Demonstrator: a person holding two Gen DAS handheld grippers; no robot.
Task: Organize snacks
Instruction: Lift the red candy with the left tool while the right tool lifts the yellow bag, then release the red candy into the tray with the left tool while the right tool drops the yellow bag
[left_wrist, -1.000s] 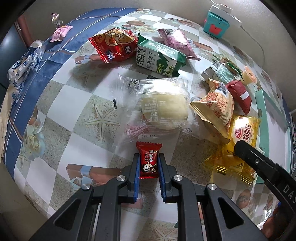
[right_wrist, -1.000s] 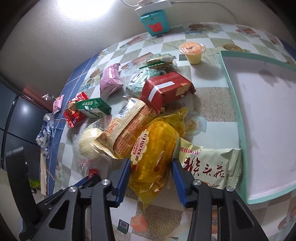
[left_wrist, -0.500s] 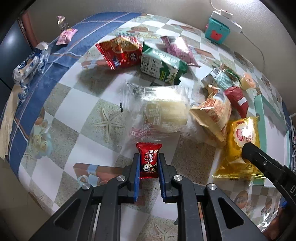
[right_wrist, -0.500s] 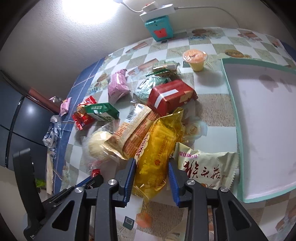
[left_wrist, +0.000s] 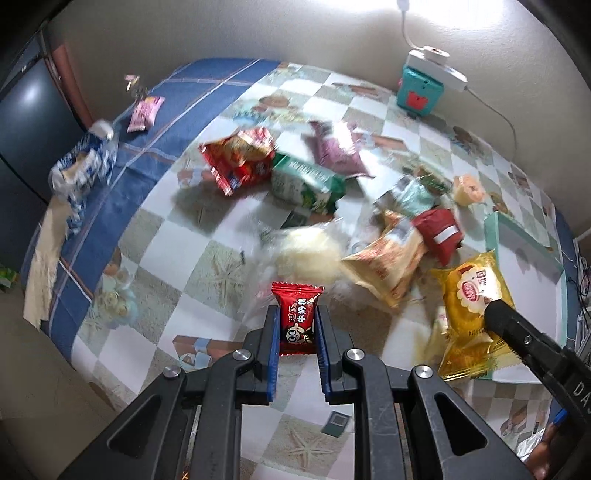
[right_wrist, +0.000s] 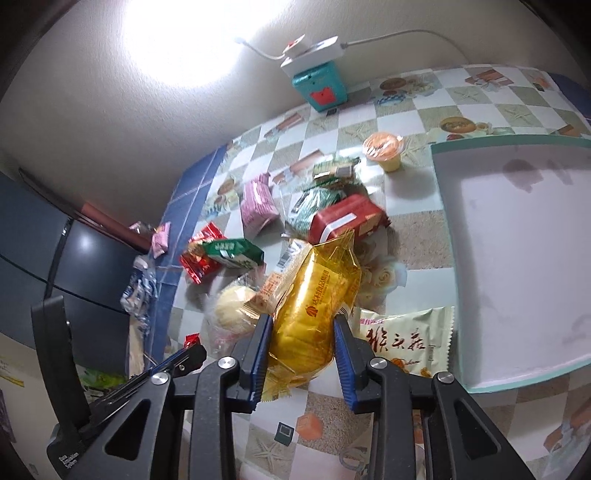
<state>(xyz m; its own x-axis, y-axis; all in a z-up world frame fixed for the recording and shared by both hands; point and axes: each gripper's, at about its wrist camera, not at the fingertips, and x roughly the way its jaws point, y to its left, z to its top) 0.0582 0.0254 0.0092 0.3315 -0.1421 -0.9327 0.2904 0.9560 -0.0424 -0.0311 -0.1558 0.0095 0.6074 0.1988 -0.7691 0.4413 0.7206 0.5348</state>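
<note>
Left tongs (left_wrist: 296, 328) pinch the small red candy (left_wrist: 297, 318) above the table (left_wrist: 177, 295); right tongs (right_wrist: 303, 341) squeeze the yellow bread pack (right_wrist: 314, 314) mid-body: light, soft, crinkly, slippery film, easily crushed

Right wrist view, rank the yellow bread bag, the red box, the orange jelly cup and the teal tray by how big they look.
1. teal tray
2. yellow bread bag, though it sits closest to the camera in the right gripper, so it is likely inflated
3. red box
4. orange jelly cup
</note>
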